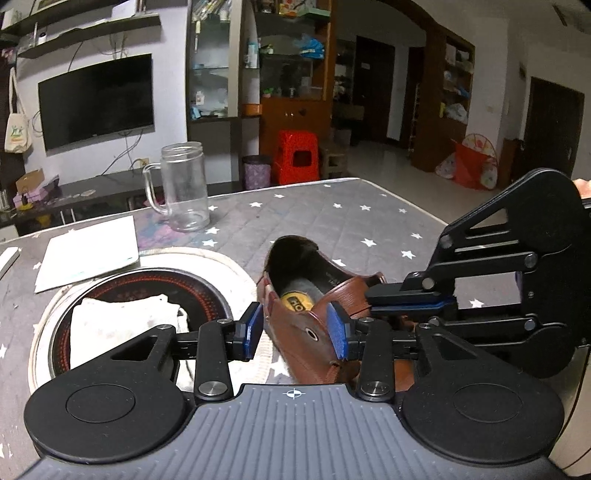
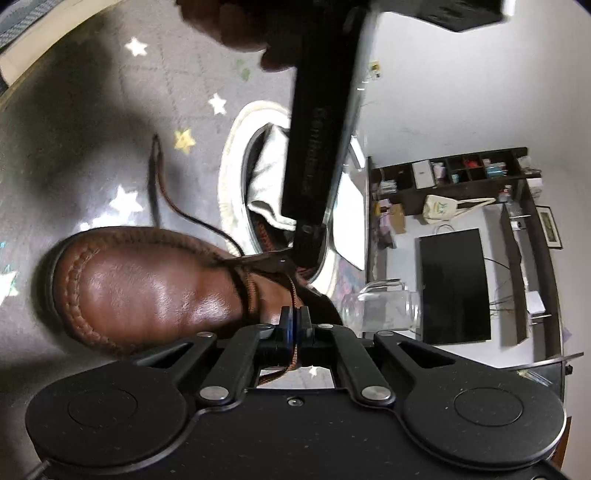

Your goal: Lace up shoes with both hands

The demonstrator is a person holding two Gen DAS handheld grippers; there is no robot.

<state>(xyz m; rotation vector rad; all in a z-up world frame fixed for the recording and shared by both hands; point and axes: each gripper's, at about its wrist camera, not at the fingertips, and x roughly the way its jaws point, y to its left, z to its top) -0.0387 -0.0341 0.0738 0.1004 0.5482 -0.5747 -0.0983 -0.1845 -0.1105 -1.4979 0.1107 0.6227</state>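
A brown leather shoe (image 1: 317, 291) lies on the star-patterned grey cover, its opening facing away from my left wrist camera. My left gripper (image 1: 295, 332) is open, its blue pads on either side of the shoe's left eyelet flap and apart from it. My right gripper (image 1: 373, 299) reaches in from the right over the other flap. In the right wrist view, my right gripper (image 2: 294, 325) is shut on the brown lace (image 2: 255, 295) just above the shoe (image 2: 147, 284). The lace's free end (image 2: 159, 177) trails over the cover. My left gripper (image 2: 306, 247) crosses that view as a dark bar.
A clear glass mug (image 1: 183, 186) stands at the back of the table. A white sheet (image 1: 88, 251) lies to the left. A round sunken hotplate (image 1: 207, 288) holding a white cloth (image 1: 122, 321) sits left of the shoe. A hand (image 2: 229, 29) holds the left gripper.
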